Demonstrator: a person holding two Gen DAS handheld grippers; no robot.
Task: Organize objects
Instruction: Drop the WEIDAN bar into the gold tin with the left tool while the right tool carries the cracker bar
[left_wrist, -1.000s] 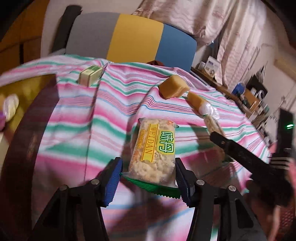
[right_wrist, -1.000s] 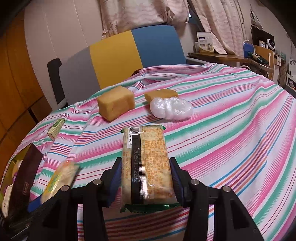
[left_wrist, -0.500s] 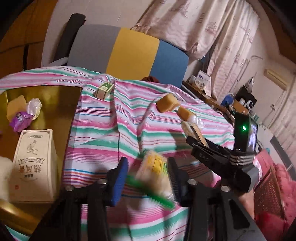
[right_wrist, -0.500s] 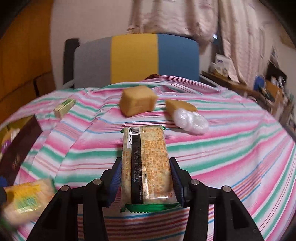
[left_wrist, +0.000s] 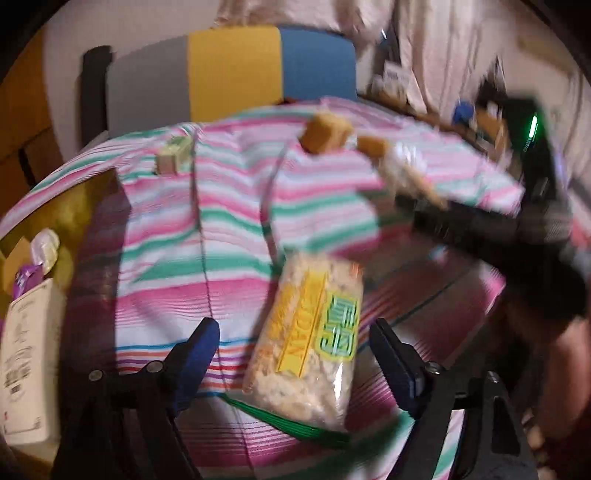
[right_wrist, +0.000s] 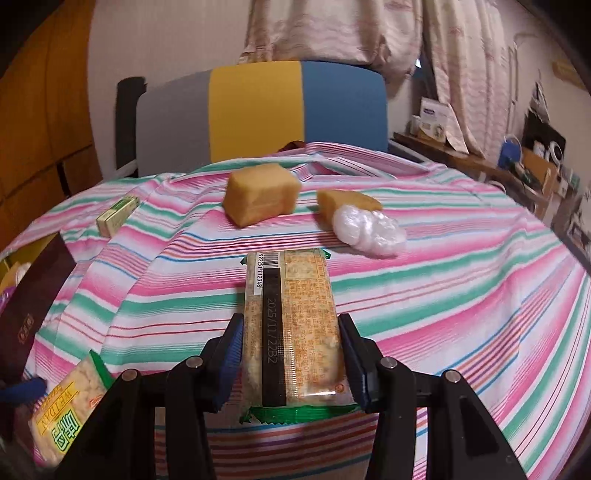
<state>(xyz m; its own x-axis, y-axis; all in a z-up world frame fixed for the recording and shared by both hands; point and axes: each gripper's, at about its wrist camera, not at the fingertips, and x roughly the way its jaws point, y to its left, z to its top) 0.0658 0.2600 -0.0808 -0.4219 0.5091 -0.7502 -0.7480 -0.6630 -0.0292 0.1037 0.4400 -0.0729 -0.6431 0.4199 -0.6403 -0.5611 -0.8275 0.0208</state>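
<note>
My left gripper (left_wrist: 293, 345) is open, its blue pads wide apart. A WEIDAN rice-cracker packet (left_wrist: 308, 332) with a yellow and green label lies tilted between them, touching neither pad; it also shows in the right wrist view (right_wrist: 68, 410). My right gripper (right_wrist: 291, 352) is shut on a second cracker packet (right_wrist: 291, 325), barcode side up, held above the striped tablecloth (right_wrist: 461, 295). The right gripper and its packet show blurred at the right of the left wrist view (left_wrist: 480, 229).
Two tan cake blocks (right_wrist: 260, 199) (right_wrist: 347, 203), a white plastic wrap (right_wrist: 367, 230) and a small green box (right_wrist: 116, 218) lie farther back. A golden tray (left_wrist: 70, 206) with a white box (left_wrist: 27, 369) and sweets sits left. A dark brown lid (right_wrist: 33, 295) and a chair (right_wrist: 258, 110) stand nearby.
My left gripper has opened and let go of the WEIDAN packet, which now lies loose between the pads. The left view swung back towards the table. The right gripper still holds its packet.
</note>
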